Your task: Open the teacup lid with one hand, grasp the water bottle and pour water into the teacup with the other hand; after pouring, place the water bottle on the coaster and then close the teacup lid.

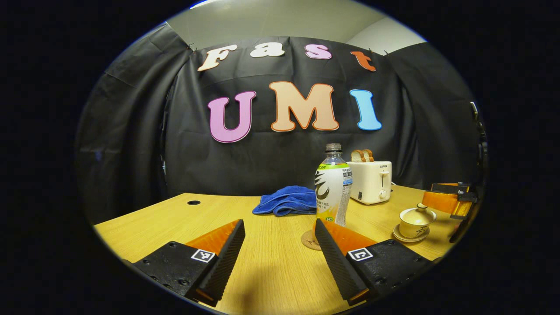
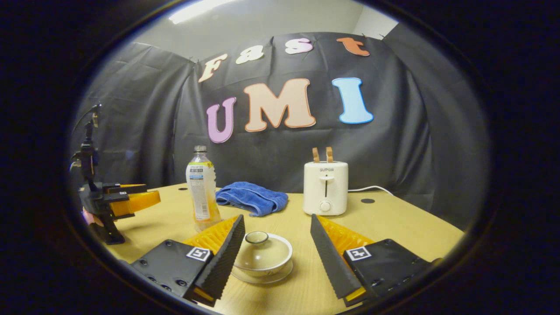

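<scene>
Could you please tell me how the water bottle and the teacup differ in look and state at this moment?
The water bottle is tall, slim and see-through with a printed label; the teacup is low, wide and opaque cream. The bottle stands on a round coaster; the teacup sits on a saucer. The teacup lies between the right gripper's open fingers; the bottle stands beyond the left gripper. Both are upright, closed and ungrasped.

The toaster (image 2: 326, 188) carries the brand word "SUPOR" on its front, above the lever slot. The water bottle (image 2: 202, 192), left of the toaster, has label print too small to read.
</scene>
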The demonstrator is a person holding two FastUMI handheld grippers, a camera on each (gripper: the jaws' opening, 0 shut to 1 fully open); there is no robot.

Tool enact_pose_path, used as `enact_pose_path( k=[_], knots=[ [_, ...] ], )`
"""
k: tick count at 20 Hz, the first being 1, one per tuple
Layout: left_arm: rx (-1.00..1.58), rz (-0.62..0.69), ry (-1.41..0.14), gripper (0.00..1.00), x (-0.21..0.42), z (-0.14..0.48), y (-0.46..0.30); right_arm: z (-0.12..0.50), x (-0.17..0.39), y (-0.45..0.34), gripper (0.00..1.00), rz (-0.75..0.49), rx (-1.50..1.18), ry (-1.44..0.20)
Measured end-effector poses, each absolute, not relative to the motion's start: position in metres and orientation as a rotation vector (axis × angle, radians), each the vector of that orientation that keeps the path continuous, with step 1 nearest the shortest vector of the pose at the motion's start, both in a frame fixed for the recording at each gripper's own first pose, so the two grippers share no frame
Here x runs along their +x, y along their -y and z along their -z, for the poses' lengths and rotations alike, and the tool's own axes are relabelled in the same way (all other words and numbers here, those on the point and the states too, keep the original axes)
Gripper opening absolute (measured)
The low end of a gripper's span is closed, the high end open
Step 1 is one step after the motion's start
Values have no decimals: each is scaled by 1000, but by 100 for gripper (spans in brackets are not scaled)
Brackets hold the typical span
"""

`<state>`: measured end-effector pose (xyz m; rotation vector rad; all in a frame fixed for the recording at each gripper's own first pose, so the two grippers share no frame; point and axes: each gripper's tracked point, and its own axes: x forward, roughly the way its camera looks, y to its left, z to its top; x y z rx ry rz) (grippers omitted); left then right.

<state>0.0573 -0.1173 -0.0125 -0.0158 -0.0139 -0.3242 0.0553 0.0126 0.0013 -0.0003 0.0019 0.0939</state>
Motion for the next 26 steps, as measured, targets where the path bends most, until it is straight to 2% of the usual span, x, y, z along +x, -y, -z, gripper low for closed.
enact_pose_path(
  k=[4,10,13,14,18,23,26],
  knots=[
    [-18,293,12,94,54,13,111,-3,42,22,97,20,-1,5],
    [-16,236,10,94,49,13,99,-5,26,75,97,224,-3,14],
    [-15,227,9,93,48,13,97,-5,25,76,94,236,-5,13],
    [-15,227,10,93,48,13,98,-6,25,76,96,236,-5,13],
    [-15,228,9,93,48,13,97,-5,25,77,94,235,-4,14],
    [-15,228,9,93,48,13,97,-5,26,77,98,234,-5,15],
    [-16,229,10,93,48,13,97,-4,27,77,94,230,-5,15]
  ],
)
